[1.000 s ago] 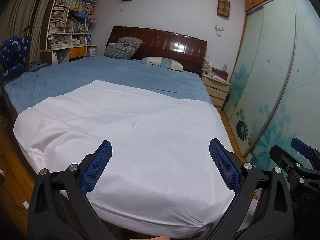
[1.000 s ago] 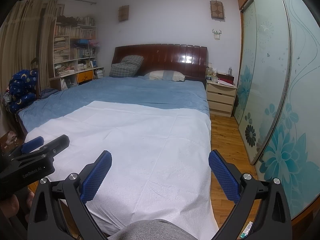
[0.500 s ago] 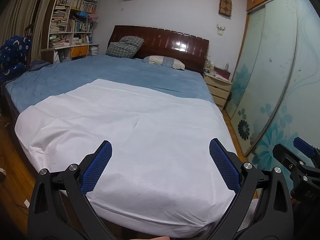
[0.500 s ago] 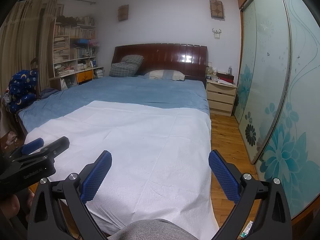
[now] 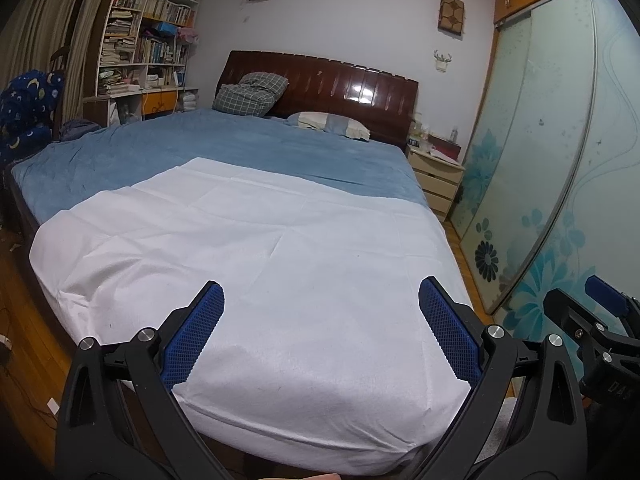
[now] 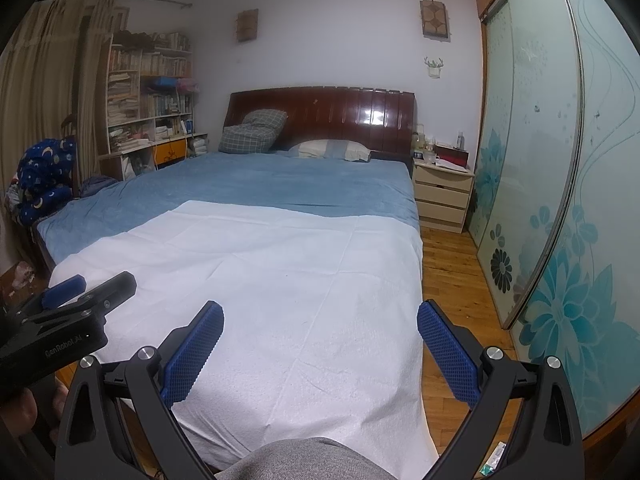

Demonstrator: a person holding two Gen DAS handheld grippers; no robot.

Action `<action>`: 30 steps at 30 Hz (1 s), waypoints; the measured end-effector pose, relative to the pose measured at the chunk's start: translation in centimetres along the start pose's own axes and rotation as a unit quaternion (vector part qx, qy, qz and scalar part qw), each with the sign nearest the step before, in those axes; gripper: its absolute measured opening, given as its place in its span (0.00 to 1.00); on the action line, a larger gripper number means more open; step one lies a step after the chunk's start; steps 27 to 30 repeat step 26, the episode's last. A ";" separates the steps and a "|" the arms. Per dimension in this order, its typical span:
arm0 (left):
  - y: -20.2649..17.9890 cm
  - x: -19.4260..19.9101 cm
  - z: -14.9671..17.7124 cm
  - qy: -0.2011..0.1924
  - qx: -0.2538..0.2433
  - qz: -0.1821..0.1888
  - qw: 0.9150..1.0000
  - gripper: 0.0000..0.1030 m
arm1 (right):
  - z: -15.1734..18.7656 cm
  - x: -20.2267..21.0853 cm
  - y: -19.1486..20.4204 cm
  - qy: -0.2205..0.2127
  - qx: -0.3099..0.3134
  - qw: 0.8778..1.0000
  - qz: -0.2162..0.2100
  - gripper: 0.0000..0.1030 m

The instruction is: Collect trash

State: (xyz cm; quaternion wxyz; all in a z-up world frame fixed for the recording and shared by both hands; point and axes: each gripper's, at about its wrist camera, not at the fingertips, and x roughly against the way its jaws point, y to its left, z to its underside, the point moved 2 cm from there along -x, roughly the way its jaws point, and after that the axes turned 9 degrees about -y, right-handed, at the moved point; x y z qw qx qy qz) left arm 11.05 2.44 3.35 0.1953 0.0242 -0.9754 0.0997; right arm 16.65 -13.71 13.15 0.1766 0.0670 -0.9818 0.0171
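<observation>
My left gripper is open, with nothing between its blue pads, and hovers over the foot of a bed covered by a white sheet. My right gripper is open too and holds nothing, above the same white sheet. Each gripper shows at the edge of the other's view: the right gripper and the left gripper. A small white and green wrapper lies on the wooden floor at the bottom right of the right wrist view. No trash shows on the bed.
A blue blanket and pillows lie toward the dark headboard. A nightstand stands right of the bed beside sliding glass wardrobe doors. Bookshelves fill the far left. A strip of wooden floor runs along the bed's right side. A grey-clothed knee shows below.
The left wrist view has drifted very slightly. Both grippers stay open and hold nothing.
</observation>
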 end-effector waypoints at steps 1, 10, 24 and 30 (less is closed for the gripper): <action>0.0 0.0 0.0 0.000 0.000 0.001 1.000 0.94 | 0.0 0.0 0.0 0.000 -0.001 1.000 0.000 0.93; 0.3 -0.1 0.1 0.000 0.003 0.000 1.000 0.94 | -0.2 -0.2 -0.1 0.002 -0.001 1.000 -0.001 0.93; 0.2 -0.2 0.2 0.003 0.001 -0.008 1.000 0.94 | -0.3 -0.4 -0.4 0.004 -0.002 1.000 0.000 0.93; 0.3 -0.2 0.1 0.004 0.004 -0.009 1.000 0.94 | -0.3 -0.4 -0.4 0.004 -0.002 1.000 0.000 0.93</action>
